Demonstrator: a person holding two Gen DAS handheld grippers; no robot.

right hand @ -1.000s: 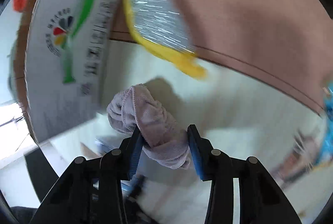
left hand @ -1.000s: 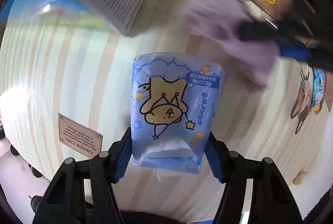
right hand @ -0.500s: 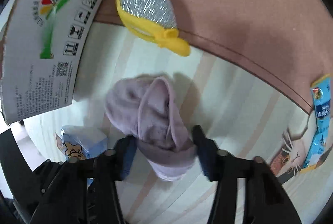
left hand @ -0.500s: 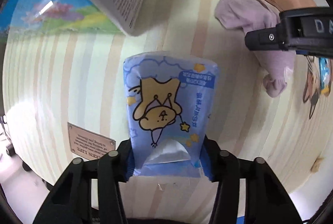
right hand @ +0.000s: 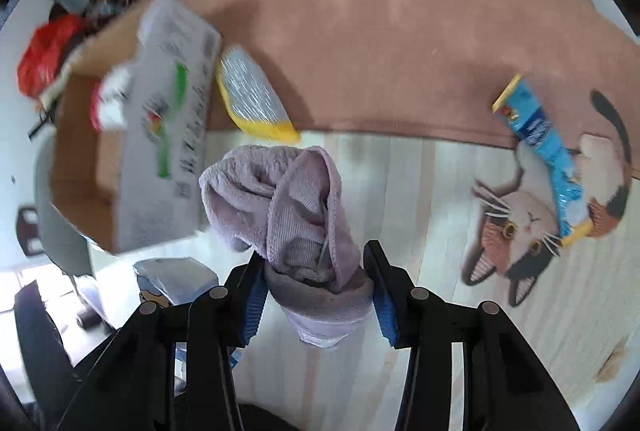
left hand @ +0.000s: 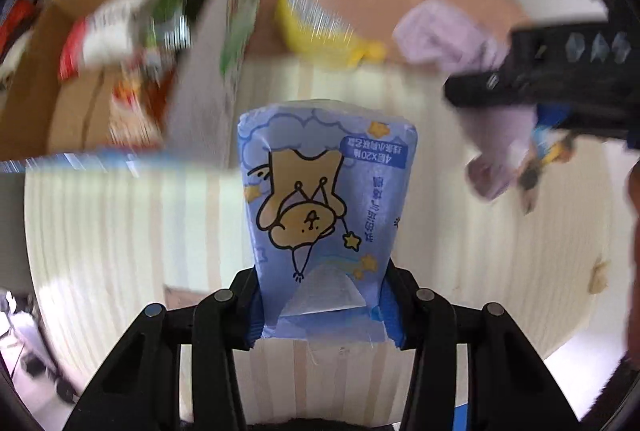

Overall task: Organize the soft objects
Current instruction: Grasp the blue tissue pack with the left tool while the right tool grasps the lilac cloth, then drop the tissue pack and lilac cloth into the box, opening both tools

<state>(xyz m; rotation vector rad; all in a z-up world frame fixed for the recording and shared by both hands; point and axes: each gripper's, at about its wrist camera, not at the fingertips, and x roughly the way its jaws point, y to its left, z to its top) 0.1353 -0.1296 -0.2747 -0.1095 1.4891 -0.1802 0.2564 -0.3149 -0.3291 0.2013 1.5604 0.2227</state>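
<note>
A blue tissue pack (left hand: 324,199) with a cartoon bear hangs lifted above the striped mat, its lower end pinched between the blue pads of my left gripper (left hand: 322,305), whose jaws are still closing on it. A crumpled lilac cloth (right hand: 288,199) is raised off the mat too, squeezed between the pads of my right gripper (right hand: 316,291), whose jaws are also closing. In the left wrist view the lilac cloth (left hand: 444,31) hangs from the right gripper's black body at the upper right. The tissue pack (right hand: 172,277) peeks in at the right wrist view's lower left.
An open cardboard box (right hand: 80,135) with a white printed flap (right hand: 168,151) stands to the left, packets inside. A yellow scrubber with a silver face (right hand: 252,99) lies by the pink rug (right hand: 400,51). A blue snack packet (right hand: 540,135) rests over the cat picture (right hand: 520,227).
Both grippers have risen with their loads, so the mat looks farther away and the box's inside has come into view. The left jaws closed in on the tissue pack.
</note>
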